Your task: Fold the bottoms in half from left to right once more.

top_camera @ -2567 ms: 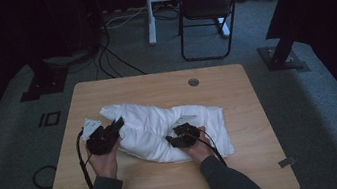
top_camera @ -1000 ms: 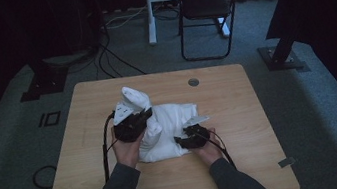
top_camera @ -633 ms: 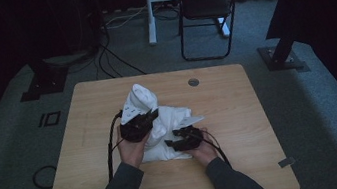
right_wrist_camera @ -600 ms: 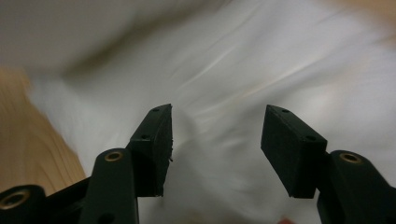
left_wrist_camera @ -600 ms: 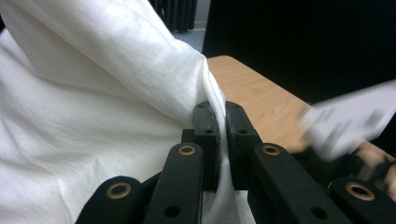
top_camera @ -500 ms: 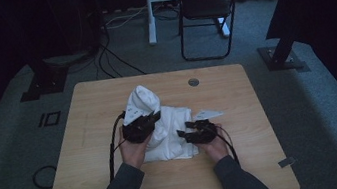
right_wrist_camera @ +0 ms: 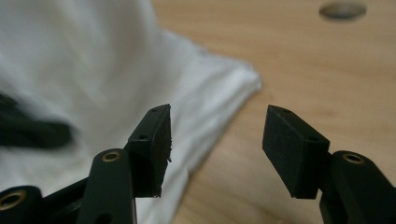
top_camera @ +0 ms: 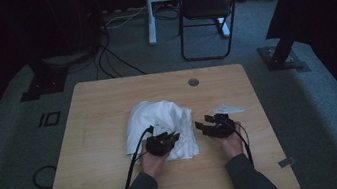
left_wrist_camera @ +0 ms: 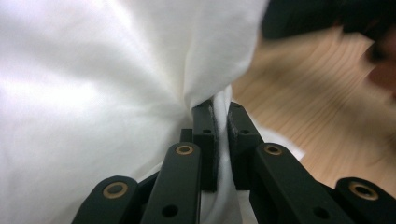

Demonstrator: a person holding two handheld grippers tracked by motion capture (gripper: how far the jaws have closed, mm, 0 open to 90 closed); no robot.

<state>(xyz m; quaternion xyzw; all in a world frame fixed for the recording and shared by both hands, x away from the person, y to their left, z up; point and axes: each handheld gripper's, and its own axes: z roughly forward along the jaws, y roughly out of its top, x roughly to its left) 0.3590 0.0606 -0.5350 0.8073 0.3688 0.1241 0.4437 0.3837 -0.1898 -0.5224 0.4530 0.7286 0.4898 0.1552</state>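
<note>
Cloth: the crumpled white fabric cloth [top_camera: 161, 128] lies near the middle of the light wooden bench [top_camera: 94, 115], folded into a heap.
Left tool: the left tool [top_camera: 170, 138] rests low on the cloth's near edge, forearm coming from the near bench side; its jaws are clamped on a fold of the cloth.
Right tool: the right tool [top_camera: 205, 125] is just right of the cloth, over bare bench, pointing at the cloth; its jaws have just been opening and stand apart, nothing between them.

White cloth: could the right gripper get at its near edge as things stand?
Probably yes. The right gripper is open and empty, the cloth edge lies just beside it on bare table, nothing between.
</note>
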